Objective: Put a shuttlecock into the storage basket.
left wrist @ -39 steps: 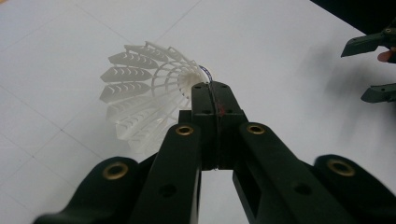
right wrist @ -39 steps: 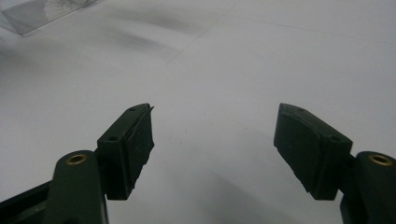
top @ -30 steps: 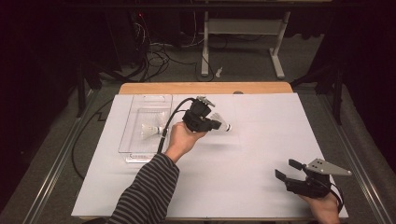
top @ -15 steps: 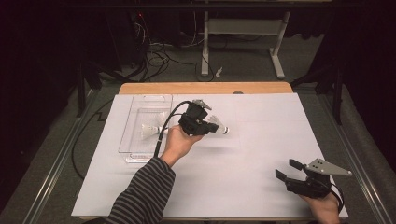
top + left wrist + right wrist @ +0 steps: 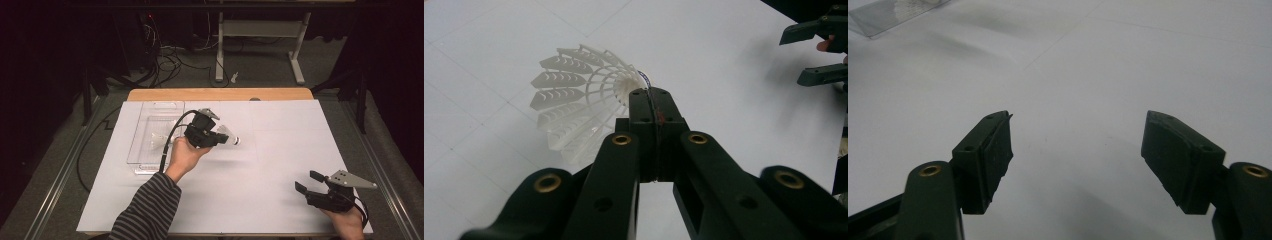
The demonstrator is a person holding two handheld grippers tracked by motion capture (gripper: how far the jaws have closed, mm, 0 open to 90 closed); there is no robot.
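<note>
My left gripper (image 5: pixel 220 137) is held above the white table sheet, just right of the clear tray, shut on a white shuttlecock (image 5: pixel 229 134). In the left gripper view its black jaws meet at the tip (image 5: pixel 651 97), pinching the shuttlecock (image 5: pixel 574 95) near its cork end, with the feather skirt fanned out to the left. Near the table's front right corner my right gripper (image 5: pixel 305 181) rests low and open; its pads (image 5: pixel 1075 145) stand wide apart over bare sheet. It also appears far off in the left gripper view (image 5: pixel 819 52).
A clear plastic tray (image 5: pixel 150 162) lies at the left of the sheet, with another white shuttlecock (image 5: pixel 159 139) inside. Its corner (image 5: pixel 893 12) shows in the right gripper view. A wooden table edge (image 5: pixel 220 94) runs along the back, and cables lie on the floor beyond.
My left hand has carried the shuttlecock a little to the left and nearer the person. The right gripper has stayed where it was.
</note>
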